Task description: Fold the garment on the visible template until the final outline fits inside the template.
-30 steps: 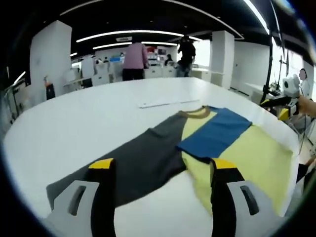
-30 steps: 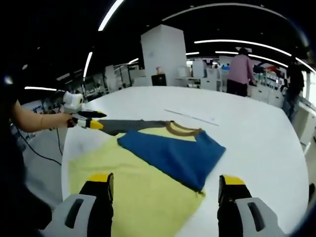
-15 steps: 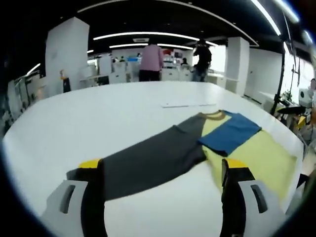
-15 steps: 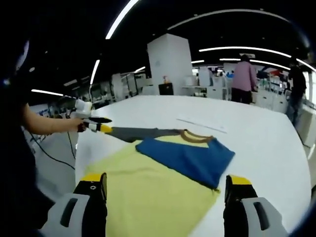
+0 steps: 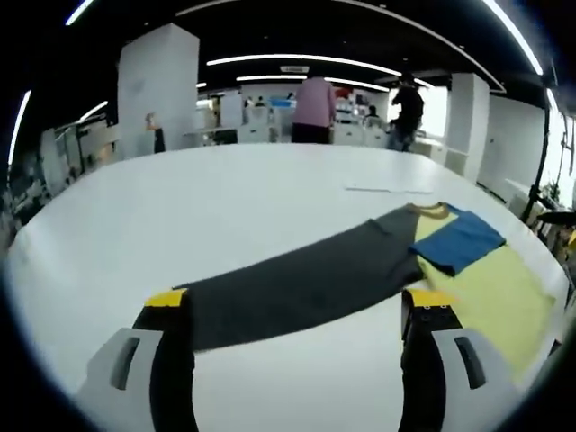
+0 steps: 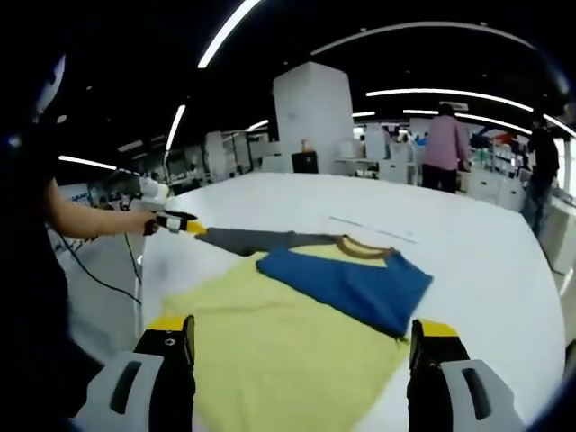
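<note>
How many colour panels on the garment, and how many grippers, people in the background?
Garment colour panels: 3 (yellow body, blue sleeve, grey sleeve), plus a brown collar
Grippers: 2 (left gripper, right gripper)
People in the background: 2
Total: 7
</note>
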The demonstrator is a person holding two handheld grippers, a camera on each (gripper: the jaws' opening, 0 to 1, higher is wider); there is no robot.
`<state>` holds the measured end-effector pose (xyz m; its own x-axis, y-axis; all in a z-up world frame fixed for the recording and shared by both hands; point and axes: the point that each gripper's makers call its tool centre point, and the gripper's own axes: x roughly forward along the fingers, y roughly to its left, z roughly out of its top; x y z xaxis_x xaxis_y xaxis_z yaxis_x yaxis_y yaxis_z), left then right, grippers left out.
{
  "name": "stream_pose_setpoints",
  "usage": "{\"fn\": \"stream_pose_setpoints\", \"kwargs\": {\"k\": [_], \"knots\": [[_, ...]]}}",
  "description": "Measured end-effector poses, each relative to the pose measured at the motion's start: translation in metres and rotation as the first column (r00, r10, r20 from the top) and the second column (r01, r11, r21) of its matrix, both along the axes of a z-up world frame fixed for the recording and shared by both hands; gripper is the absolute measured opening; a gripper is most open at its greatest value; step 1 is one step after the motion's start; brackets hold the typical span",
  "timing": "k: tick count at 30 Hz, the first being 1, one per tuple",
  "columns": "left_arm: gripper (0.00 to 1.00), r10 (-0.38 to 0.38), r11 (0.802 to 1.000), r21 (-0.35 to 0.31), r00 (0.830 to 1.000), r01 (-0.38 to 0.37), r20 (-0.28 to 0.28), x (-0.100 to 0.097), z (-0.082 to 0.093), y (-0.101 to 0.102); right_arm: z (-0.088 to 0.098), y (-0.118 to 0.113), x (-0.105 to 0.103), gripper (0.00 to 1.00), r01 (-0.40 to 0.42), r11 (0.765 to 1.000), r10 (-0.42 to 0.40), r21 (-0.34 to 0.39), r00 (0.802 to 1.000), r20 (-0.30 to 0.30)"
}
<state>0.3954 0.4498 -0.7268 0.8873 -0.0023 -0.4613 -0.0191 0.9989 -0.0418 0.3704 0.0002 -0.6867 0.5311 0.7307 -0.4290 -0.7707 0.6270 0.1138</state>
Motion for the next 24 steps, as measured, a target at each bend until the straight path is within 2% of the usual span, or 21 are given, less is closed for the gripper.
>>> {"fn": "stream_pose_setpoints", "kwargs": {"k": [4, 8, 12, 16, 19, 21, 24], "knots": [[0.87, 0.072, 0.996, -0.059, 0.997, -0.073, -0.008, -0.004, -0.002, 0.016, 0.002, 0.003, -0.005, 0.99, 0.002, 1.0, -0.002, 0.01, 1.0, -0.003], [0.82, 0.109, 0.993, -0.034, 0.994, -0.11, -0.019, -0.008, -0.005, 0.033, 0.003, 0.004, -0.007, 0.98, 0.002, 1.0, -0.002, 0.009, 1.0, 0.0], [0.78, 0.166, 0.983, -0.075, 0.986, -0.166, -0.011, -0.009, -0.011, 0.048, 0.003, 0.001, -0.008, 0.97, 0.015, 1.0, -0.015, 0.013, 1.0, -0.001], [0.71, 0.185, 0.981, -0.048, 0.983, -0.186, -0.021, -0.009, -0.02, 0.057, 0.0, -0.002, -0.01, 0.96, 0.027, 1.0, -0.027, 0.004, 1.0, -0.008], [0.65, 0.214, 0.974, -0.066, 0.976, -0.215, -0.032, -0.009, -0.028, 0.065, -0.002, -0.003, -0.012, 0.92, 0.034, 0.999, -0.034, -0.002, 0.999, -0.014], [0.58, 0.223, 0.974, -0.019, 0.974, -0.225, -0.044, -0.01, -0.033, 0.071, -0.002, -0.005, -0.012, 0.91, 0.039, 0.999, -0.04, -0.006, 0.999, -0.013], [0.53, 0.238, 0.971, -0.022, 0.969, -0.24, -0.064, -0.011, -0.04, 0.075, -0.003, -0.007, -0.013, 0.91, 0.045, 0.999, -0.045, -0.009, 0.999, -0.016]]}}
